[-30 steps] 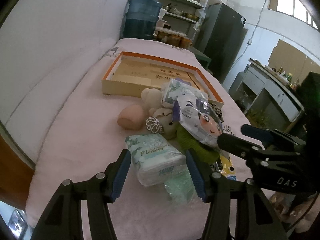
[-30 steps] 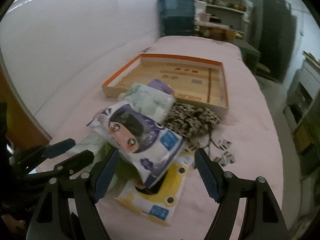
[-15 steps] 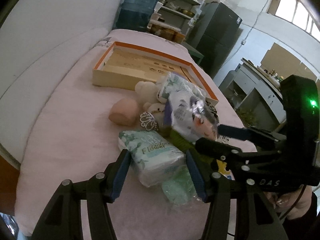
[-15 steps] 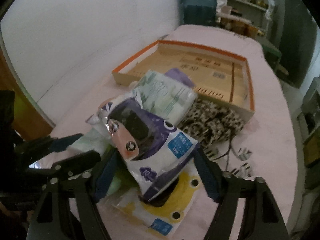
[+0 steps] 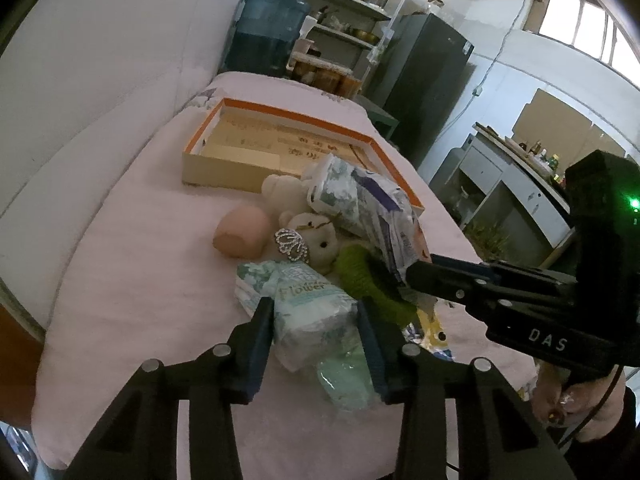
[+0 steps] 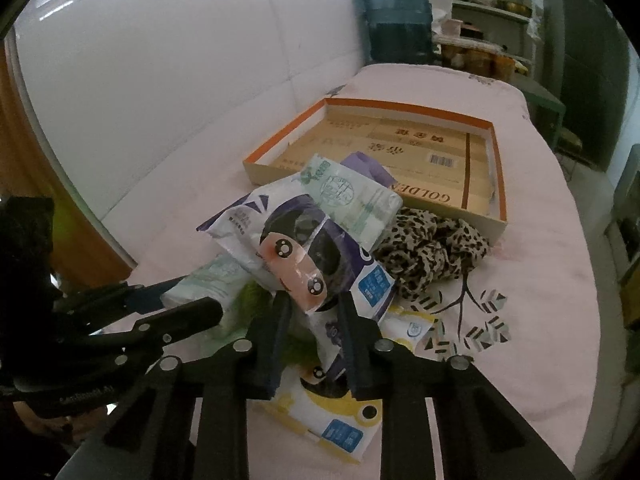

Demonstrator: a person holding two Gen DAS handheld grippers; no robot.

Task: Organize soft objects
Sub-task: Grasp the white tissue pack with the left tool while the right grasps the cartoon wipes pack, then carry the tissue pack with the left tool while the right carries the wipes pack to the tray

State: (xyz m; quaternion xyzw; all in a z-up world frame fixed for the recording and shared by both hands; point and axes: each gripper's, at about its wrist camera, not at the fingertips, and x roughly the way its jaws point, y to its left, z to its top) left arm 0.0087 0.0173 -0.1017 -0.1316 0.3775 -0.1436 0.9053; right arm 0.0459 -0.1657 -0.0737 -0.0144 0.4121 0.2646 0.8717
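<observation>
A pile of soft things lies on the pink bed in front of an orange-rimmed cardboard box (image 5: 224, 152) (image 6: 496, 184). My left gripper (image 5: 316, 340) is shut on a mint "Flower" tissue pack (image 5: 308, 308). My right gripper (image 6: 312, 332) is shut on a purple cartoon-face tissue pack (image 6: 304, 248), tilted up off the pile; it also shows in the left wrist view (image 5: 392, 236). A green-white tissue pack (image 6: 352, 196), a leopard cloth (image 6: 432, 252), a yellow tissue pack (image 6: 320, 412), a white teddy with a tiara (image 5: 316, 236), a peach plush (image 5: 240, 232) and a green knit piece (image 5: 360, 276) lie around them.
A white padded wall (image 5: 100, 60) runs along the bed's left side. A blue water jug (image 5: 272, 32), shelves (image 5: 352, 8) and a dark fridge (image 5: 424, 76) stand beyond the bed's far end. The bed's right edge (image 6: 588, 280) drops to the floor.
Both grippers have closed: the left on the Flower tissue pack, the right on the purple cartoon pack, which has tipped upward. The right gripper has moved in over the pile.
</observation>
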